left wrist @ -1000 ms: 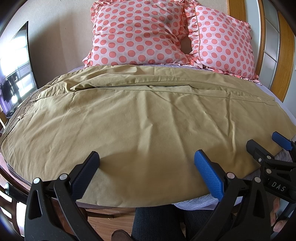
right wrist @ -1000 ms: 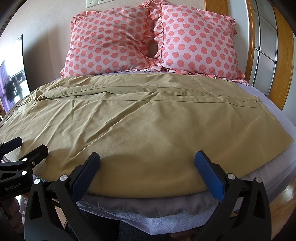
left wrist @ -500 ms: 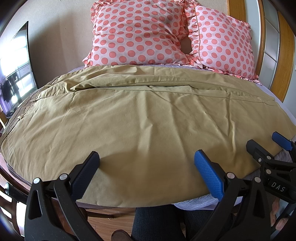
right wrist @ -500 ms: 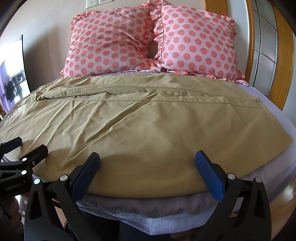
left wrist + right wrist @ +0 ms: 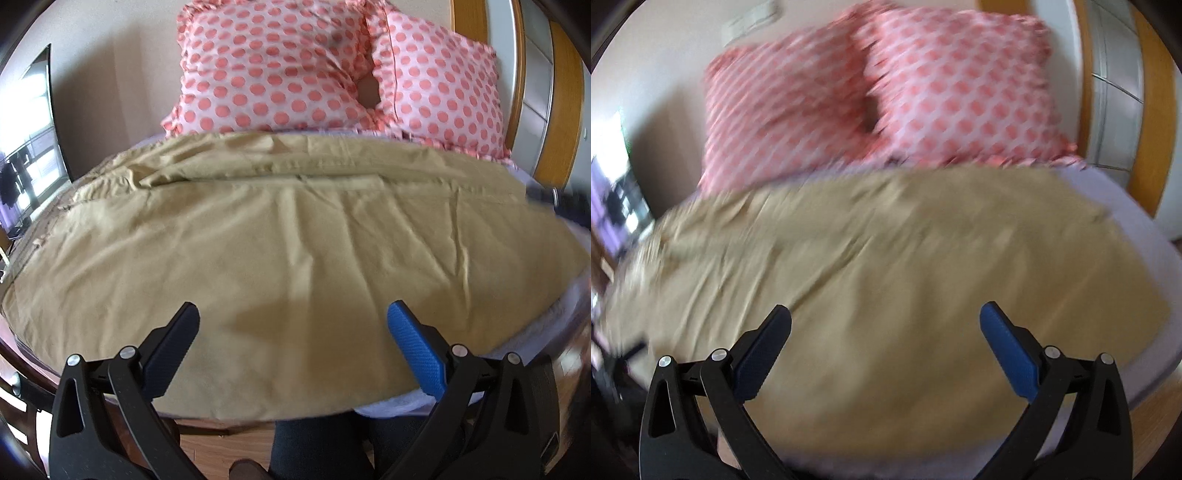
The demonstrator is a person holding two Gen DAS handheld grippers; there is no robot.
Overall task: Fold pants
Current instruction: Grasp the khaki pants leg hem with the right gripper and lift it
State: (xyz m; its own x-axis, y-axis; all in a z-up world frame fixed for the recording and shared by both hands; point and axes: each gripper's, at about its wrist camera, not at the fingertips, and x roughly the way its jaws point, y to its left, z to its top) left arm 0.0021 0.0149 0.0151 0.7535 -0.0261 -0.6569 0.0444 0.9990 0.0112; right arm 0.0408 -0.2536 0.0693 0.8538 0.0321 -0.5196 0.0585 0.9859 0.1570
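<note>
The khaki pants [image 5: 295, 258] were laid out flat across the bed [image 5: 1137, 221], just below two polka-dot pillows [image 5: 280, 66]. The left gripper [image 5: 293, 345] and the right gripper [image 5: 885, 345] both hovered over the near edge, jaws spread wide, gripping nothing (right view was blurry).

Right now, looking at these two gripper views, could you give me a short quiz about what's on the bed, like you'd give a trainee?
1. True or false: the left gripper is clamped on the khaki pants.
2. Multiple choice: what lies beyond the pants, toward the wall? A) two pink polka-dot pillows B) a striped blanket C) a laundry basket
3. Fill in: the right gripper has its jaws ____ above the pants.

Key:
1. False; both jaws stand apart, holding nothing.
2. A
3. open
</note>
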